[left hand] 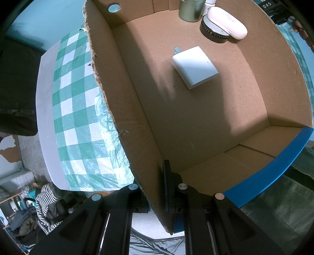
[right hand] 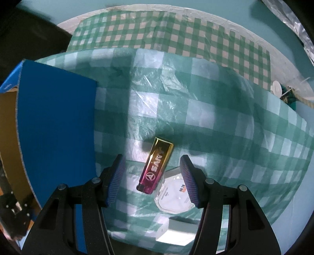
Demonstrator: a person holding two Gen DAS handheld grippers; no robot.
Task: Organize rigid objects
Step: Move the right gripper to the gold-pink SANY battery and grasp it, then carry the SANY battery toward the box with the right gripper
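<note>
A gold-to-pink metallic lighter [right hand: 156, 166] lies on the green checked tablecloth [right hand: 215, 121]. My right gripper [right hand: 152, 158] hangs over it, open; the lighter sits in the gap between the two fingers, touching neither pad. My left gripper [left hand: 153, 184] points down and is shut on the side wall of the cardboard box [left hand: 121, 82]. Inside the box lie a white charger block [left hand: 194, 66], a white oval case [left hand: 225, 21] on a black round object [left hand: 212, 31], and a green tin [left hand: 190, 10].
A clear round container with a white label [right hand: 174, 196] and a white box [right hand: 176, 231] lie just below the lighter. The box's blue outer flap [right hand: 57, 127] stands to the left of the right gripper. Past the table's left edge [left hand: 45, 117] is cluttered floor.
</note>
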